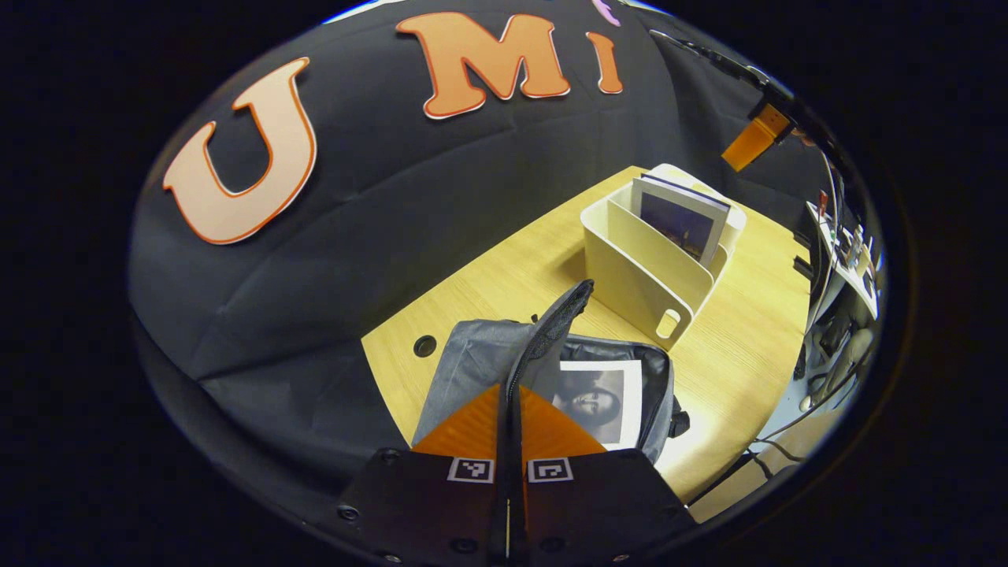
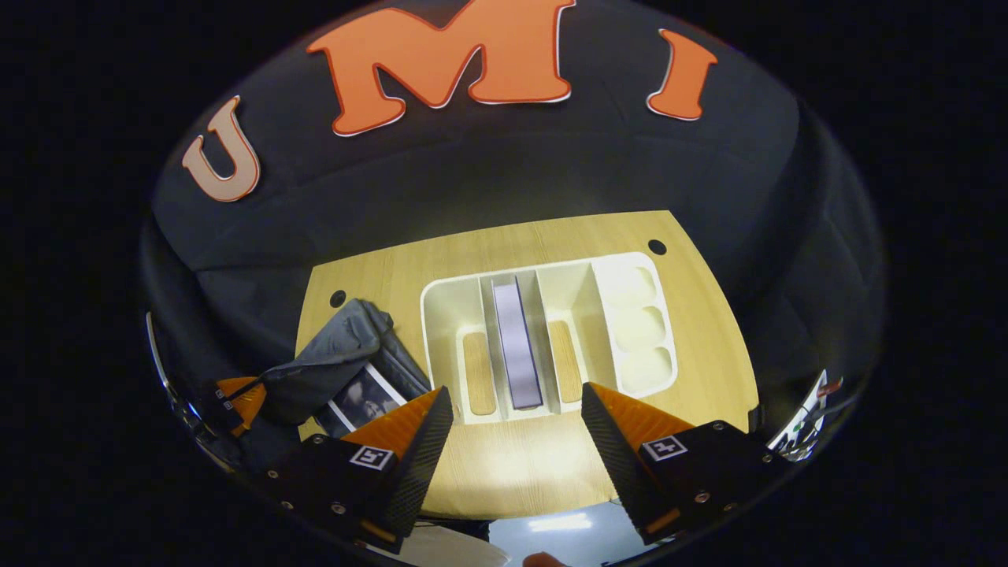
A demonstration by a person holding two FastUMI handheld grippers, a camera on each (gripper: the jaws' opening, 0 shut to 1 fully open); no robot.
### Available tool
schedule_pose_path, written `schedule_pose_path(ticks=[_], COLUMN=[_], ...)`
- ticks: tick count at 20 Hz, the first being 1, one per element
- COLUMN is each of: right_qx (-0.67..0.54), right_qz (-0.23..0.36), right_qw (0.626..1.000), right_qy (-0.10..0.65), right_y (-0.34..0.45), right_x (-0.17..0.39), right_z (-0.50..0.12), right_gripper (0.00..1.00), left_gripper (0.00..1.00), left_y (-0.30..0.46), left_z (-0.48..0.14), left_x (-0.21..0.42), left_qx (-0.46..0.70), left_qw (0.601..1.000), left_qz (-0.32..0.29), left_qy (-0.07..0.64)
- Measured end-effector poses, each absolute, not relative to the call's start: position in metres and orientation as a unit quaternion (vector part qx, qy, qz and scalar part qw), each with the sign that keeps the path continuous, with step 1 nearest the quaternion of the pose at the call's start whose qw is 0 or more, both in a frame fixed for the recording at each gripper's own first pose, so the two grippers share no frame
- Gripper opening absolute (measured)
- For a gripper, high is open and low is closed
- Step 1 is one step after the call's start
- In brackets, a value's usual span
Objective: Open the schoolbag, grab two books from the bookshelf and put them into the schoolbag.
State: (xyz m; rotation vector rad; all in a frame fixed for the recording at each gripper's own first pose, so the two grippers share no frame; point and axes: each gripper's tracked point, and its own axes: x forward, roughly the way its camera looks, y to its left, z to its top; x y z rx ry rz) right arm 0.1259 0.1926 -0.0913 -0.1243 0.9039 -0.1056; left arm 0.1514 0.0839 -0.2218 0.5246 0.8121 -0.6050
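Grey fabric of the schoolbag [image 1: 480, 362] flap is pinched between the closed fingers of the left gripper [image 1: 510, 409], holding the mouth up over the first book [image 1: 602, 402] already lying inside. The right gripper [image 2: 516, 413] hangs spread and empty above the cream bookshelf [image 2: 551, 339], lined up on the second book [image 2: 516, 342] standing in its middle slot. The slot looks narrow, so I judge a fingertip could catch a divider or tilt the book, and a slackened left pinch would let the flap fall over the opening.
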Motion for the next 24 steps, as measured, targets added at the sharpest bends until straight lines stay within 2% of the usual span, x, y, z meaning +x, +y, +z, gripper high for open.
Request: schedule_pose_path(ticks=[8, 14, 15, 16, 17, 18, 19, 24], right_qx=[-0.117, -0.122, -0.112, -0.100, -0.089, -0.086, -0.091, -0.099], right_qz=[-0.041, -0.040, -0.040, -0.038, -0.039, -0.038, -0.037, -0.044], right_qw=[0.867, 0.842, 0.839, 0.837, 0.835, 0.836, 0.838, 0.849], right_qy=[0.482, 0.524, 0.531, 0.537, 0.541, 0.541, 0.536, 0.517], right_y=[0.185, 0.169, 0.170, 0.172, 0.172, 0.173, 0.169, 0.163], right_x=[0.184, 0.206, 0.207, 0.207, 0.207, 0.207, 0.210, 0.199], right_z=[-0.143, -0.188, -0.196, -0.203, -0.208, -0.208, -0.211, -0.190], right_gripper=[0.99, 0.97, 0.92, 0.77, 0.68, 0.33, 0.38, 0.31], left_gripper=[0.01, 0.01, 0.01, 0.01, 0.01, 0.01, 0.01, 0.02], left_y=[0.092, 0.085, 0.085, 0.084, 0.086, 0.086, 0.085, 0.080], left_z=[-0.224, -0.226, -0.226, -0.227, -0.228, -0.229, -0.230, -0.230], left_x=[0.151, 0.147, 0.146, 0.147, 0.147, 0.147, 0.146, 0.148], left_qx=[0.247, 0.243, 0.243, 0.246, 0.247, 0.247, 0.245, 0.247], left_qw=[0.843, 0.839, 0.838, 0.838, 0.837, 0.837, 0.836, 0.835], left_qz=[-0.258, -0.255, -0.254, -0.253, -0.251, -0.250, -0.249, -0.255], left_qy=[0.401, 0.415, 0.417, 0.417, 0.418, 0.420, 0.423, 0.420])
